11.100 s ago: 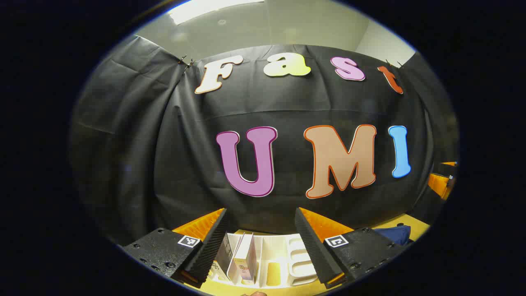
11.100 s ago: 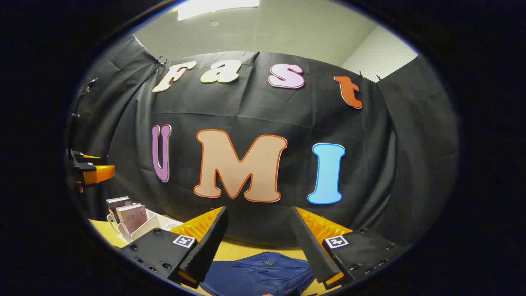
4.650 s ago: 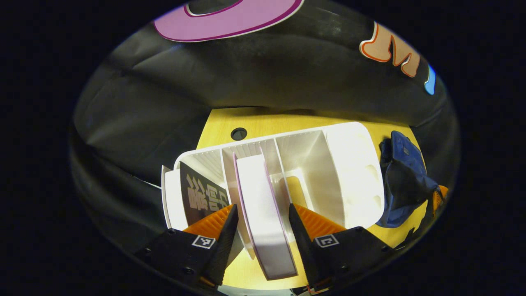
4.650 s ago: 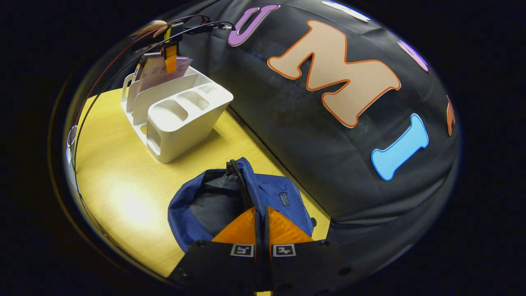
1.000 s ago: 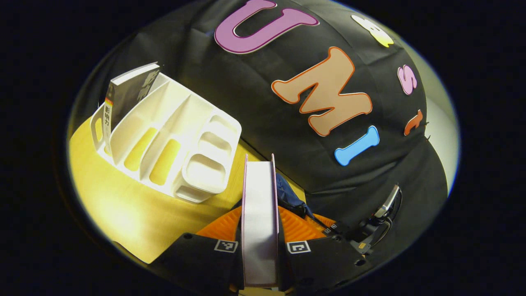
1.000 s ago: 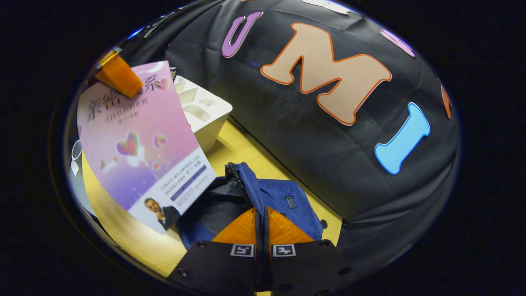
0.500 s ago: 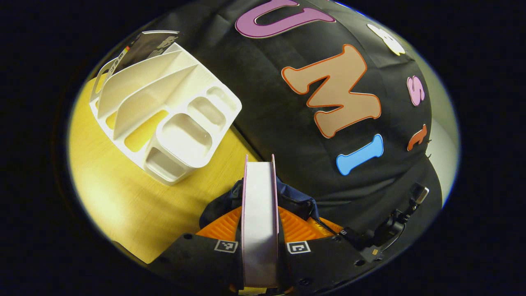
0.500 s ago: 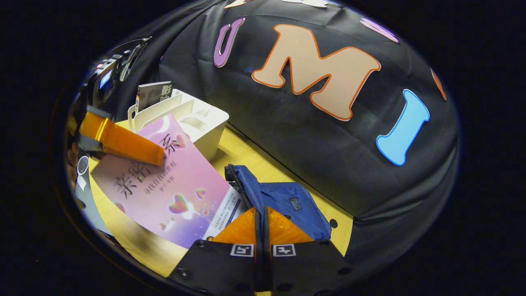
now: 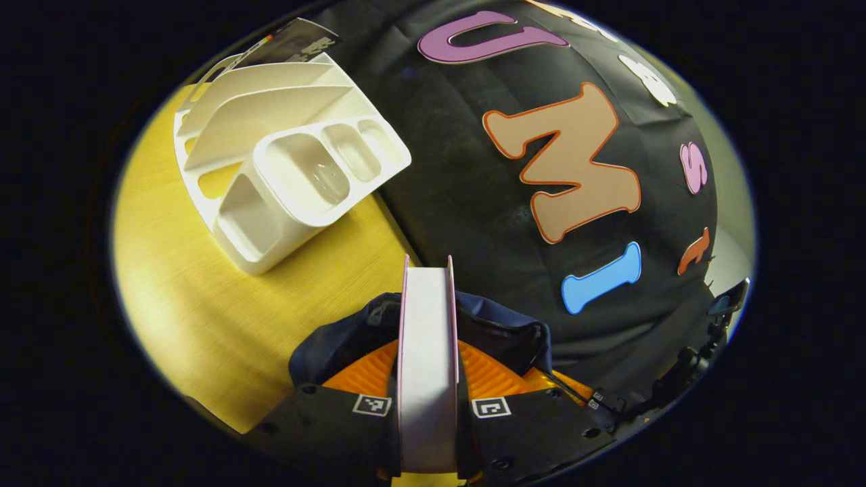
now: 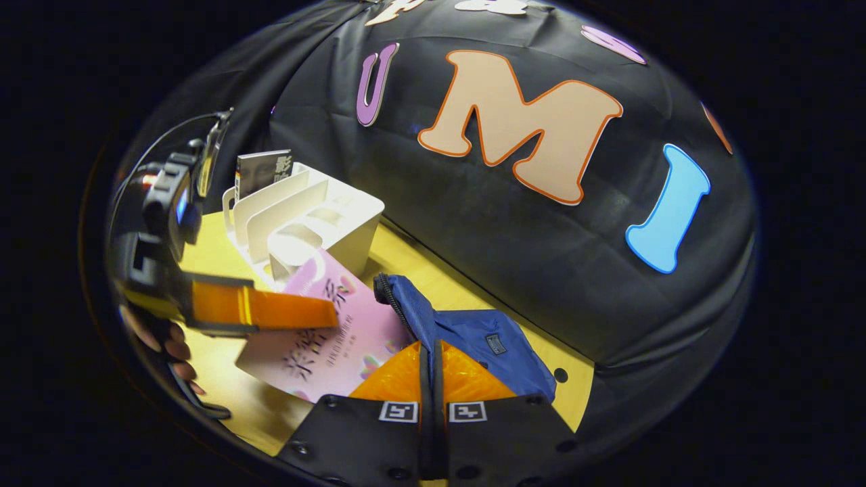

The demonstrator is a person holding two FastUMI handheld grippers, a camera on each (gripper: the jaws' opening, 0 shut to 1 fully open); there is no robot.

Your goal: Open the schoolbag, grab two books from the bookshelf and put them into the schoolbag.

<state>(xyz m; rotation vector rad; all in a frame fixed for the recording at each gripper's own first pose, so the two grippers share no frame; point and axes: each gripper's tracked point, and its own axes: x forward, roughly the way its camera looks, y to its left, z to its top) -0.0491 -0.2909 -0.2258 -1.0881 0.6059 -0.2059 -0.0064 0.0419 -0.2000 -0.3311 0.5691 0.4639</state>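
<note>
My left gripper is shut on a pink-covered book, seen edge-on with its white pages up. The book's far end dips into the open mouth of the blue schoolbag. In the right gripper view the same book lies tilted, its lower part behind the schoolbag's lifted zipper rim, with the left gripper clamped on it. My right gripper is shut on that rim and holds the schoolbag open. A dark book stands in the white bookshelf.
The bookshelf stands at the back left of the yellow table, its middle slots bare and the dark book in the far slot. A hand holds the left gripper. The black cloth wall is close behind the schoolbag.
The left gripper has lowered and tipped the pink book from above the table into the schoolbag's mouth. The right gripper has kept its hold on the rim.
</note>
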